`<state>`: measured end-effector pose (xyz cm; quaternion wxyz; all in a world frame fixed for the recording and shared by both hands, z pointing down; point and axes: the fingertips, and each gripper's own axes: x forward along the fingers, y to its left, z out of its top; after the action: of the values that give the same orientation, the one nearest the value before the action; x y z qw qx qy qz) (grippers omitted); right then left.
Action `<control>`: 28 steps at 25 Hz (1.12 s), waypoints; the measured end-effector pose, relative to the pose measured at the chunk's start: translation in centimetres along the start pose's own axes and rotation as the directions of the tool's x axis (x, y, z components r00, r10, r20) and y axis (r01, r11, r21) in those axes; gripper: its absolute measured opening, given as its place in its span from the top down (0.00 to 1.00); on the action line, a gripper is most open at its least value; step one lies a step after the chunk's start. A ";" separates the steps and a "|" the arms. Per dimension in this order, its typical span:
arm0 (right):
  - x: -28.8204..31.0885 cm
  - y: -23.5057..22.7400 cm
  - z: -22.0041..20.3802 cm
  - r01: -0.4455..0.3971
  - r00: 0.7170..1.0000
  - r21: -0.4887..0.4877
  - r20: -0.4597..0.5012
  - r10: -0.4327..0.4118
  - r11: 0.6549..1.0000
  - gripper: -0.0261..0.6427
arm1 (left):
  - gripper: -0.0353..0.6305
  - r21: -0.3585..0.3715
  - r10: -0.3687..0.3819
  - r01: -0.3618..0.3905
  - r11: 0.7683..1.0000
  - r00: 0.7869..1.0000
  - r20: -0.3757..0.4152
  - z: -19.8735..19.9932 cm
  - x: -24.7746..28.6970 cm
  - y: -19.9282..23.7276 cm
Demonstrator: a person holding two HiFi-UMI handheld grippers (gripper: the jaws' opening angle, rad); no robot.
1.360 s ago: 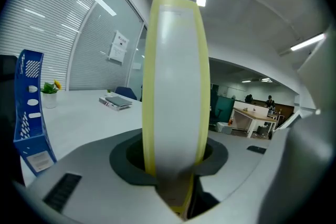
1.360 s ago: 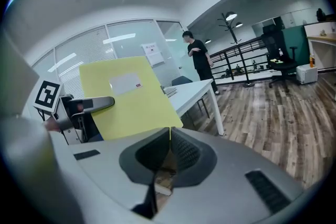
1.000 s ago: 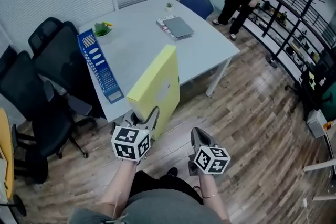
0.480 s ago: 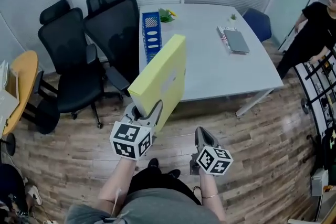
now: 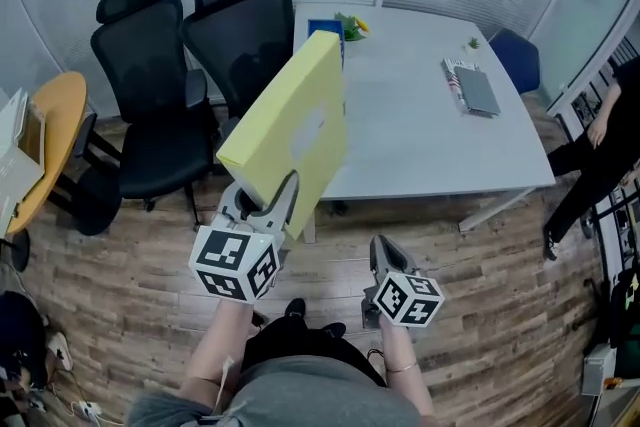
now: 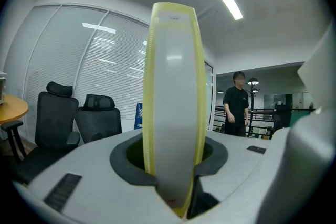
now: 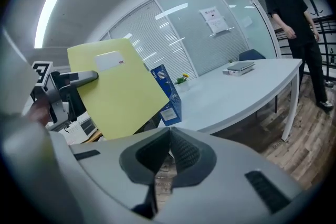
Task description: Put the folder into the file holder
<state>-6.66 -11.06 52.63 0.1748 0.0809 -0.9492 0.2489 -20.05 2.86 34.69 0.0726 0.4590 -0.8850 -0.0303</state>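
Note:
A thick yellow folder (image 5: 290, 125) stands tilted in the air over the table's near left corner, with my left gripper (image 5: 265, 202) shut on its lower edge. In the left gripper view the folder (image 6: 173, 86) rises edge-on from between the jaws. The blue file holder (image 5: 325, 27) stands upright at the table's far left, mostly hidden behind the folder; the right gripper view shows the file holder (image 7: 167, 94) beside the folder (image 7: 118, 92). My right gripper (image 5: 383, 257) hangs low near my body, shut and holding nothing.
The grey table (image 5: 420, 135) carries a small plant (image 5: 352, 23) and a closed laptop on books (image 5: 472, 87). Two black office chairs (image 5: 150, 85) (image 5: 240, 25) stand left of the table, and a round yellow table (image 5: 45, 130) further left. A person (image 5: 605, 145) stands at the right edge.
The head view has swung round, so the table now lies straight ahead. The left gripper has carried the folder a little higher and leftward. The right gripper has stayed low.

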 end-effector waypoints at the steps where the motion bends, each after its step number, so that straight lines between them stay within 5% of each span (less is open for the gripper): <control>1: 0.3 0.3 0.0 -0.002 1.000 -0.002 -0.002 0.002 1.000 0.95 | 0.71 -0.008 0.001 -0.001 1.000 1.000 0.008 0.4 -0.1 0.5; 15: 3.7 2.8 0.3 0.027 0.999 -0.013 0.022 -0.027 1.000 0.95 | 0.72 0.051 -0.062 0.054 0.997 0.987 0.147 6.7 0.6 3.1; 28: 7.1 0.1 4.8 -0.068 0.998 -0.060 0.004 0.069 0.996 0.95 | 0.72 0.045 0.110 -0.124 0.991 0.966 0.235 9.4 3.3 4.1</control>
<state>-14.66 -13.83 51.34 0.1656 0.0438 -0.9589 0.2261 -26.70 2.35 26.24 -0.0432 0.4014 -0.9134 -0.0531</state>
